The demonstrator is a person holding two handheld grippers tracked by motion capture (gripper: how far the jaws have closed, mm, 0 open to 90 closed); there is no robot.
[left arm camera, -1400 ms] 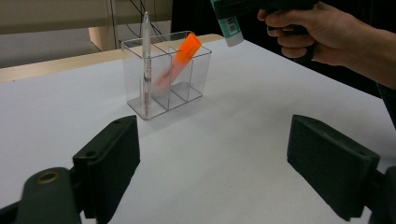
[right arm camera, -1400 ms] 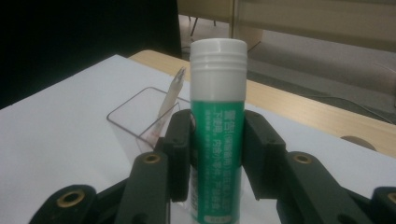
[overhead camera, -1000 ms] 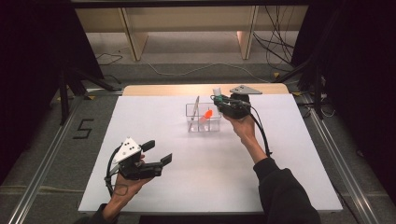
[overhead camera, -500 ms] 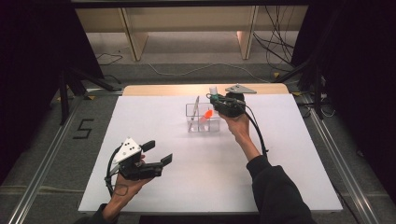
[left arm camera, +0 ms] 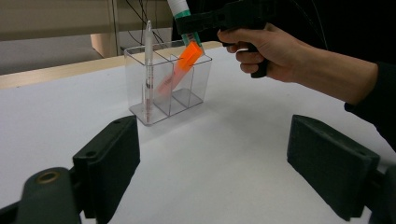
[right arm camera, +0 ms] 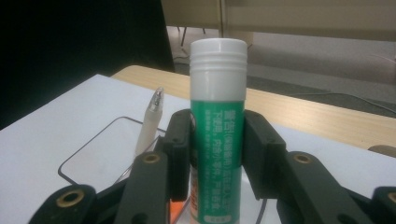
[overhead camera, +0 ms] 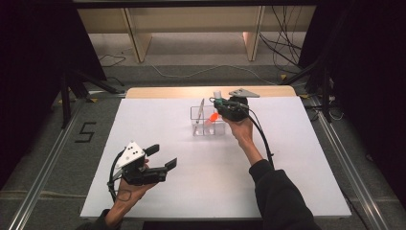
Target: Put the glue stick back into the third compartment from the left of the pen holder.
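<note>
A clear plastic organizer (overhead camera: 201, 128) with three compartments stands at the table's far middle. A white pen (left arm camera: 148, 70) stands upright in one end compartment. An orange marker-like piece (left arm camera: 189, 56) leans tilted in the middle one. My right gripper (overhead camera: 223, 109) hovers just over the organizer's right end, shut on a green glue stick (right arm camera: 218, 126) with a white cap, held upright. The pen tip (right arm camera: 156, 100) and organizer rim (right arm camera: 93, 144) lie just beyond its jaws. My left gripper (overhead camera: 163, 157) rests low at the near left, open, with nothing between its jaws, and faces the organizer (left arm camera: 187, 88).
A white sheet (overhead camera: 287, 158) covers the table, with a bare wooden strip (overhead camera: 163, 92) along the far edge. Metal rails (overhead camera: 43, 163) run along both sides on the floor. Wooden shelf legs (overhead camera: 136, 38) and cables (overhead camera: 282, 48) lie beyond the table.
My right gripper has shifted slightly left with the glue stick, closer over the organizer. The left gripper has stayed where it was.
</note>
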